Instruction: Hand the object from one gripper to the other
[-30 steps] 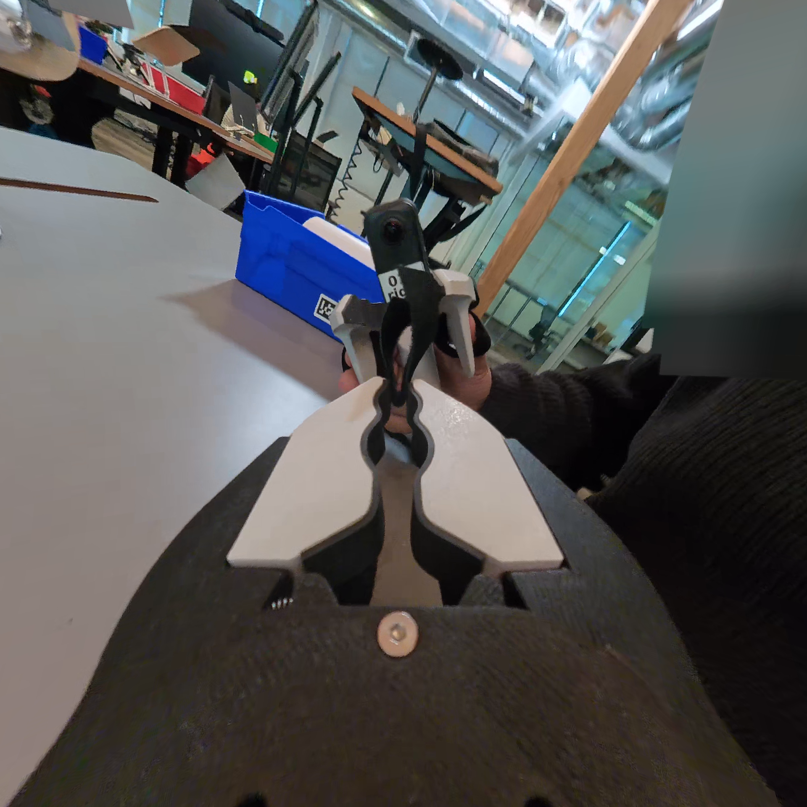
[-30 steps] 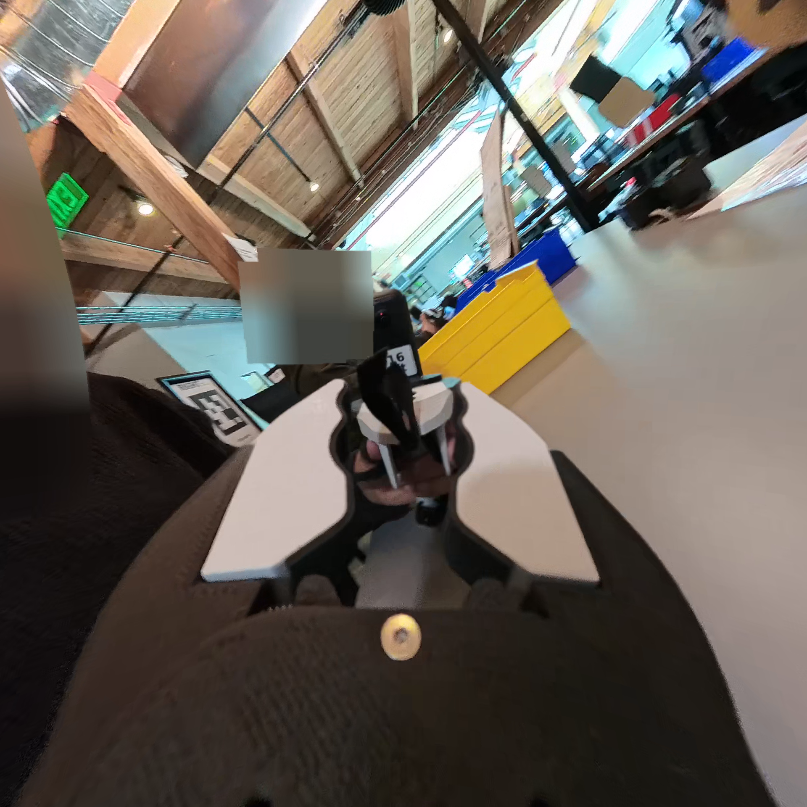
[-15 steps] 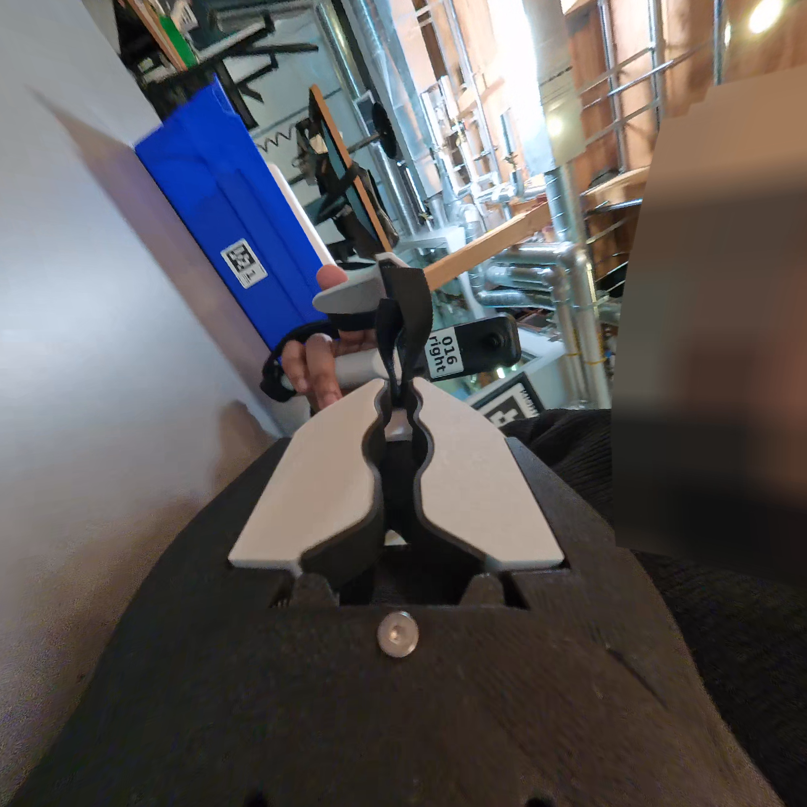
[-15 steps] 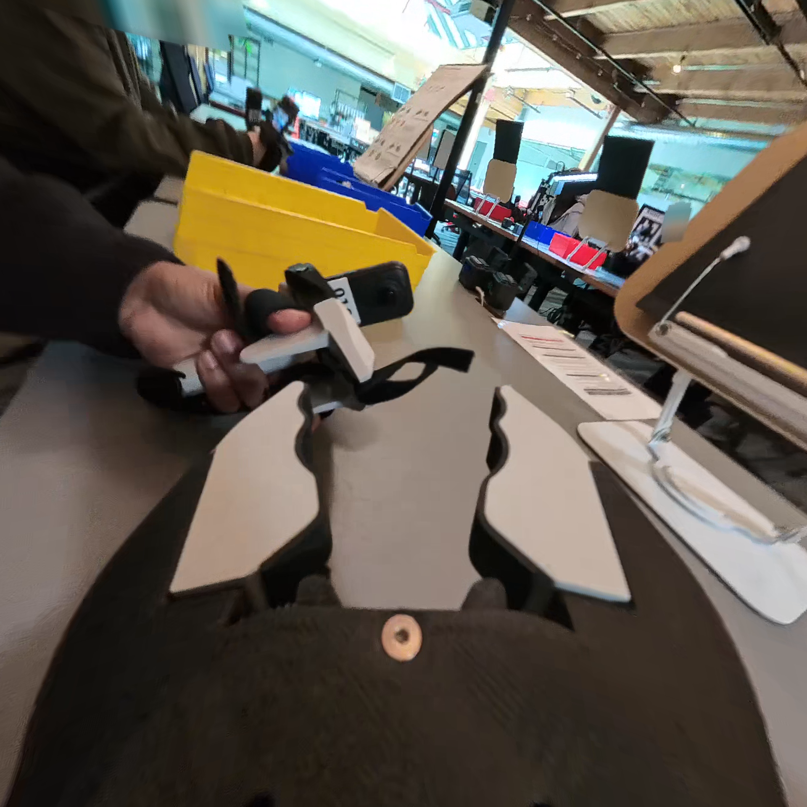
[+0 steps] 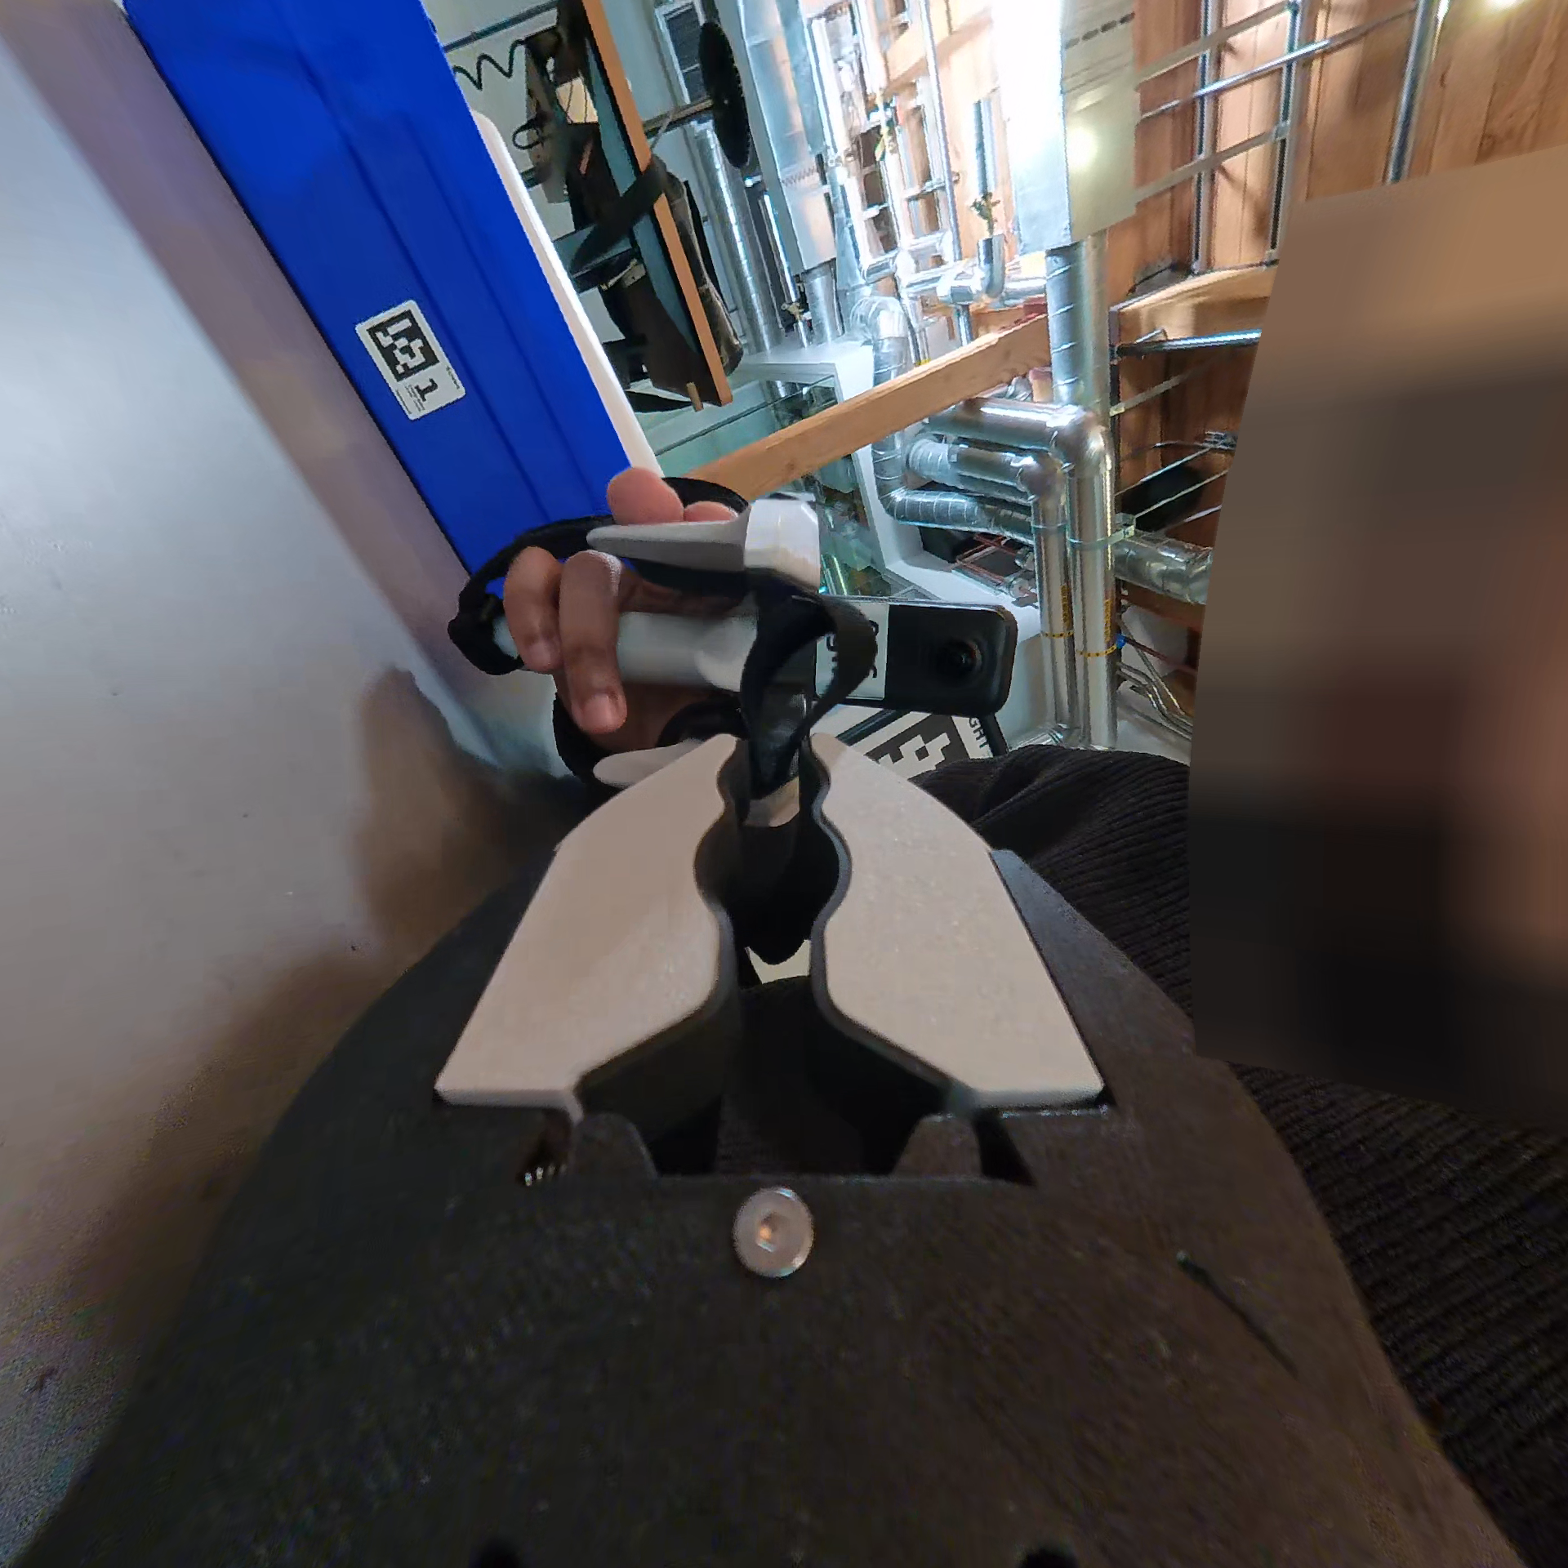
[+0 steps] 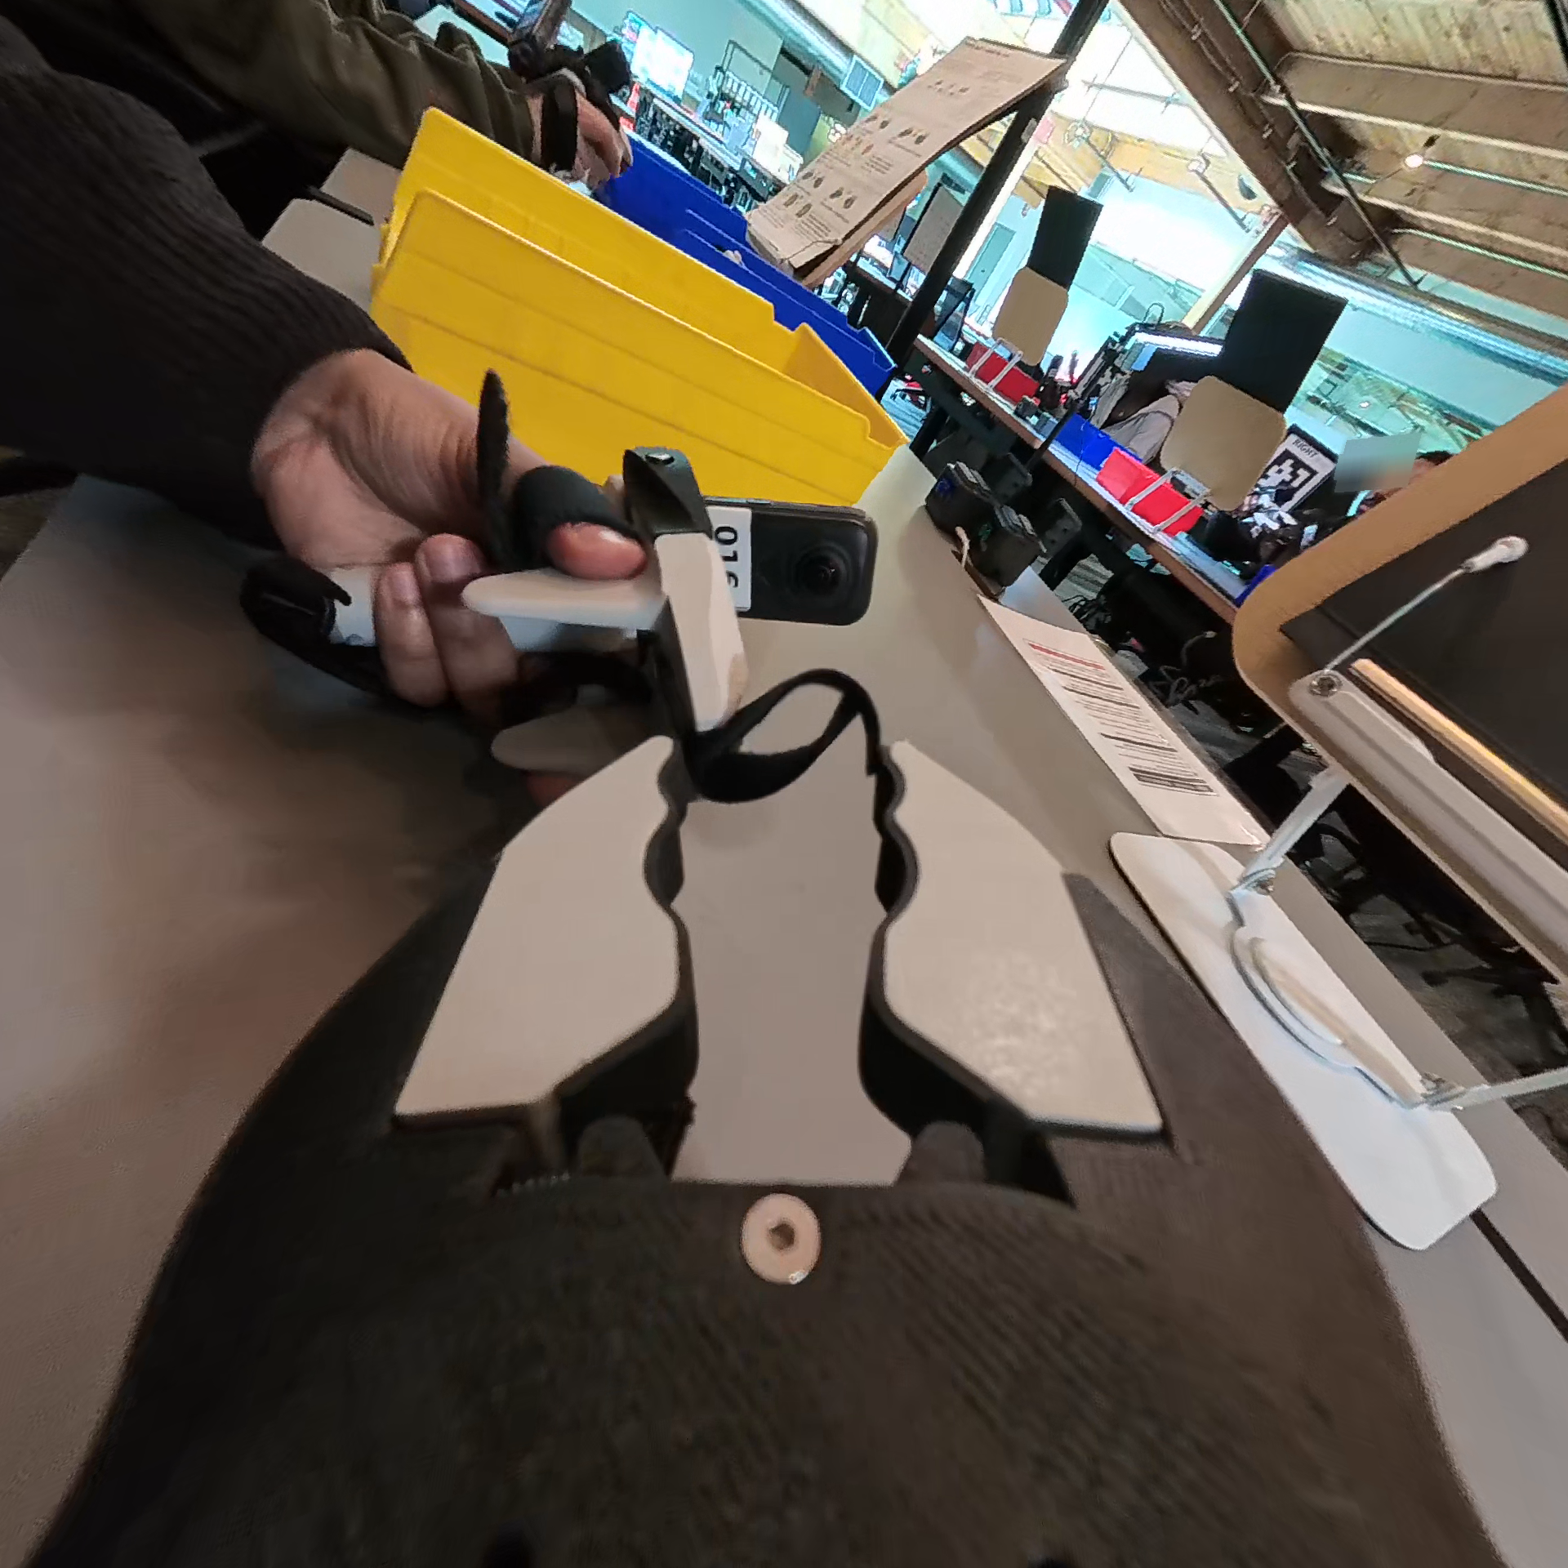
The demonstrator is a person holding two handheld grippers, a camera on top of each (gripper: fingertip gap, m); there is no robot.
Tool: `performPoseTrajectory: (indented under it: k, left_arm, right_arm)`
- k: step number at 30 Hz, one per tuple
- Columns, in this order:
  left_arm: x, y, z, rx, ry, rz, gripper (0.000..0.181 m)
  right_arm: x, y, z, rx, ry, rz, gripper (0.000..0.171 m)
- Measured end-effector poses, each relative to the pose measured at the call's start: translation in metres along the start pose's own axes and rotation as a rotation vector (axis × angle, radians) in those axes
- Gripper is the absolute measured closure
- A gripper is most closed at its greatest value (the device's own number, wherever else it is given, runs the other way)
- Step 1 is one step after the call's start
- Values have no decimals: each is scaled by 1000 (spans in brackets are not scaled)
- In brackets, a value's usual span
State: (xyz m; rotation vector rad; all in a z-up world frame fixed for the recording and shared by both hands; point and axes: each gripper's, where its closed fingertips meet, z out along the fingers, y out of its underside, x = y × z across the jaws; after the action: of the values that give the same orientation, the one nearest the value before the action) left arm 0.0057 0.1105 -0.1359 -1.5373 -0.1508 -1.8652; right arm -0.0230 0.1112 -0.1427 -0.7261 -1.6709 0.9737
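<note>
Left wrist view: the black strap (image 5: 776, 721) is pinched in the left gripper (image 5: 768, 793), handover judged complete, blue bin (image 5: 407, 280) close behind; right wrist view: right gripper (image 6: 776, 776) jaws are spread, withdrawal called for, with open surface (image 6: 959, 679) ahead, yellow bin (image 6: 611, 356) near.

The grey counter (image 6: 933, 594) is the landmark. At its far edge sits a yellow bin (image 6: 611, 339), with a blue bin (image 6: 747, 254) just behind that. To the counter's right stands a tilted board on a white stand (image 6: 1298, 1018), and a printed sheet (image 6: 1103, 721) lies on the surface near it. Beyond the counter run long desks (image 6: 1128, 509) with red trays, under wooden ceiling beams (image 6: 1358, 76). In the left wrist view, another blue bin (image 5: 382, 254) rests on the counter; behind it are silver pipes (image 5: 1061, 509) and a wooden rail (image 5: 891, 407).
</note>
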Motion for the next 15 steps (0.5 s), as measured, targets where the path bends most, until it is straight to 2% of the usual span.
performPoseTrajectory:
  k: [4, 8, 9, 15]
  left_arm:
    - [0, -1, 0, 8, 2, 9, 166]
    - [3, -7, 0, 46, 15, 30, 153]
    - [1, -7, 0, 48, 2, 36, 146]
    - [1, -12, -2, 74, -22, 75, 137]
  right_arm:
    - [-4, 0, 0, -13, -8, -33, 140]
    - [-1, 3, 0, -28, 3, -24, 148]
    - [1, 3, -1, -26, 12, -20, 148]
    - [0, 1, -1, -15, 8, 3, 149]
